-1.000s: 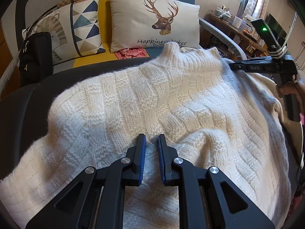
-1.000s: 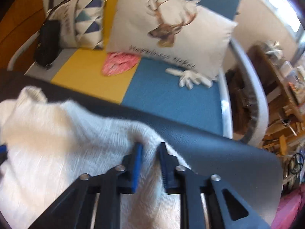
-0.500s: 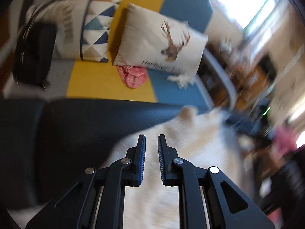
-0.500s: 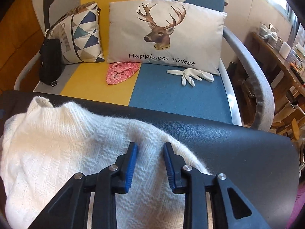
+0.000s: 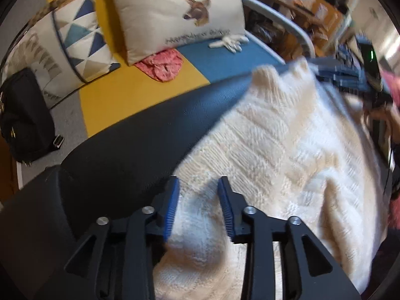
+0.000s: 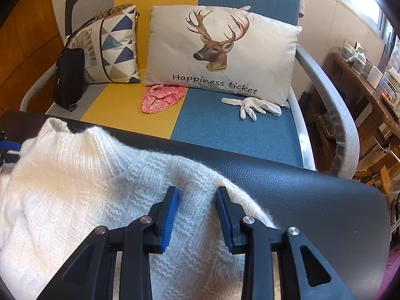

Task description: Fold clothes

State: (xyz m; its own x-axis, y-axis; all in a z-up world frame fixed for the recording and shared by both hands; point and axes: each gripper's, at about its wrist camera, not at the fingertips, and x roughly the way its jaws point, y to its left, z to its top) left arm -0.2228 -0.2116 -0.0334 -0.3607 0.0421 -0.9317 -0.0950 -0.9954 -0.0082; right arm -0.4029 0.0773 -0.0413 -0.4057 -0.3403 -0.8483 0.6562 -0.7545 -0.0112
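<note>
A cream knitted sweater (image 5: 287, 162) lies spread on a black padded table top (image 5: 137, 145), collar toward the sofa. My left gripper (image 5: 198, 182) hangs over the sweater's left edge. Its jaws are opening, with knit under the gap but not pinched. In the right wrist view the sweater (image 6: 75, 187) fills the lower left. My right gripper (image 6: 197, 192) stands over its right shoulder edge, jaws opening and pads off the fabric. The right gripper (image 5: 350, 77) also shows, blurred, at the collar's far side, held by a hand.
Behind the table top (image 6: 312, 195) is a yellow and blue sofa. On it are a deer pillow (image 6: 220, 50), a triangle-pattern pillow (image 6: 112, 50), a black bag (image 6: 67, 77), a pink cloth (image 6: 160, 97) and a white glove (image 6: 252, 105). A cluttered wooden shelf (image 6: 370, 90) stands at the right.
Both grippers' jaws have spread apart. The left gripper swung from the sweater's middle to its left edge and rolled. The right gripper stayed at the shoulder edge.
</note>
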